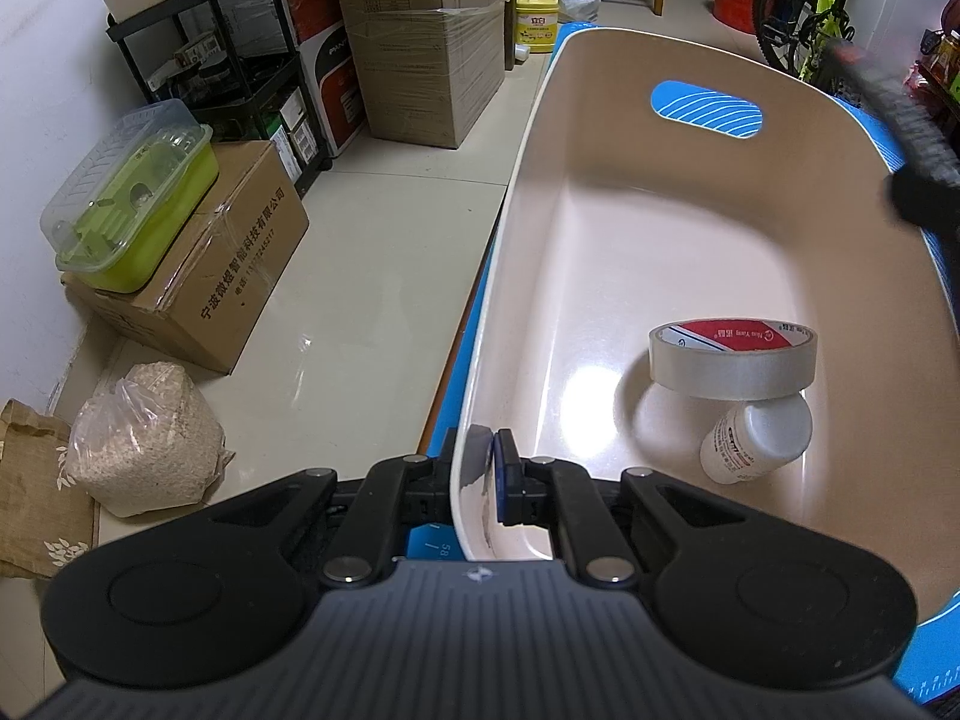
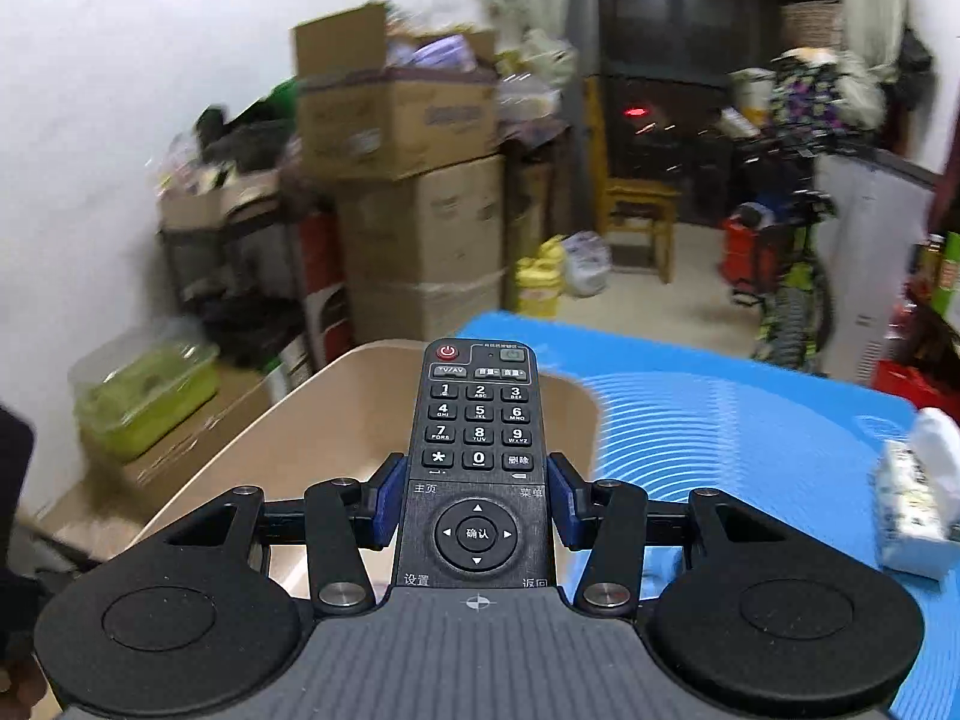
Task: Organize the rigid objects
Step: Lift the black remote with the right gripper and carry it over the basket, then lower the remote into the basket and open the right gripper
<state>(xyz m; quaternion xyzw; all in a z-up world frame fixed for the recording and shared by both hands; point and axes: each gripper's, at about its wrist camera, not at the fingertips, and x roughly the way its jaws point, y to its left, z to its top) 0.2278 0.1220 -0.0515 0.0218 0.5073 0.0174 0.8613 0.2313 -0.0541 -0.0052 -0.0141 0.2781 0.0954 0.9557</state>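
Now: left gripper [image 1: 480,468] clamped on beige bin [image 1: 528,192] near rim | right gripper [image 2: 477,501] grips black remote [image 2: 477,438] above bin's edge, over blue mat [image 2: 750,420] | tape roll [image 1: 732,360] atop white bottle [image 1: 753,441] in bin's near-right corner.

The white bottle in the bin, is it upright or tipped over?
Tipped: the white bottle lies on its side on the bin floor, partly under the tape roll.
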